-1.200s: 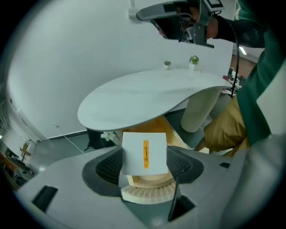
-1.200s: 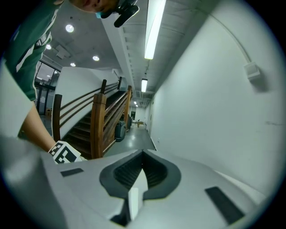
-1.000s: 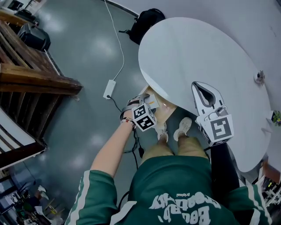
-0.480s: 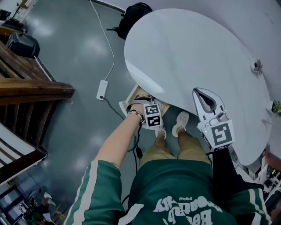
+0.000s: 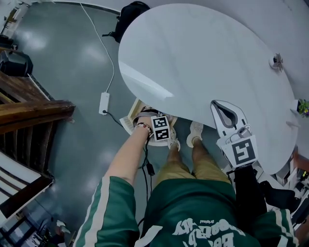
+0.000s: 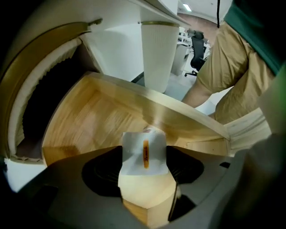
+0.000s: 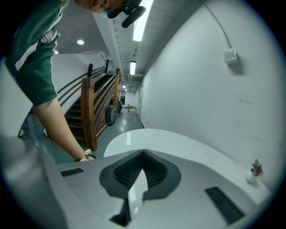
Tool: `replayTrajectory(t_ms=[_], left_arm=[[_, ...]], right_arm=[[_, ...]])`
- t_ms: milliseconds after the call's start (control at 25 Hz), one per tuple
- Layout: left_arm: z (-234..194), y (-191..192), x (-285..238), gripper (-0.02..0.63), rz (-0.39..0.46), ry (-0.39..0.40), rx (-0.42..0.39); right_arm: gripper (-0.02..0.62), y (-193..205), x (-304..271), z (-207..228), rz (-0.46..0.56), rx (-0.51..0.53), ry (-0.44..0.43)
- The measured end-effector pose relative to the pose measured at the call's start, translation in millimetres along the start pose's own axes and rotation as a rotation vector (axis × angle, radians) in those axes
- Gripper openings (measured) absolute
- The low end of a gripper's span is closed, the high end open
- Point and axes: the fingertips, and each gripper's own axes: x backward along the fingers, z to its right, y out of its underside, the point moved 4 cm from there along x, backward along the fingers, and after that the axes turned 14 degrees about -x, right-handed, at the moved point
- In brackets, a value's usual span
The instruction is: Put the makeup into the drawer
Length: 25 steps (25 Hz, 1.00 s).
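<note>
My left gripper (image 6: 144,154) points steeply down over the open wooden drawer (image 6: 89,120), shut on a cream makeup box (image 6: 144,167) with a white front and an orange label. The box hangs above the drawer's bare floor, just inside its front wall. In the head view the left gripper (image 5: 155,135) sits below the round white table's (image 5: 203,53) near edge, over the drawer (image 5: 136,107); its jaws are hidden under the marker cube. My right gripper (image 5: 220,105) hovers above the table's near edge, shut with nothing in it. Its fingertips meet in the right gripper view (image 7: 143,154).
A white ribbed table leg (image 6: 158,53) stands behind the drawer. My shoes (image 5: 195,132) are beside it. A power strip (image 5: 104,102), a black backpack (image 5: 133,10) and wooden stairs (image 5: 29,111) are on the left. A small ornament (image 5: 276,60) sits at the table's far right.
My left gripper has sunk toward the drawer under the table edge and rolled, still gripping the box. The right gripper has drifted slightly and stays shut.
</note>
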Motion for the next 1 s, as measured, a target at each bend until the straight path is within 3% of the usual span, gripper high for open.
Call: replayTrajectory(t_ms=[360, 520, 800, 1000], left_arm=[[5, 2, -24, 0.310, -0.020, 0.010, -0.035], [13, 3, -22, 0.370, -0.006, 0.058, -0.008], [2, 13, 14, 0.376, 0.000, 0.019, 0.067], [-10, 19, 57, 0.376, 0.040, -0.079, 0.174]], right_arm=[[0.003, 10, 2, 21, -0.007, -0.014, 0.014], [0.005, 11, -1, 20, 0.009, -0.020, -0.001], [0.005, -15, -10, -3, 0.056, -0.006, -0.024], [0.005, -34, -15, -14, 0.102, 0.005, -0.059]])
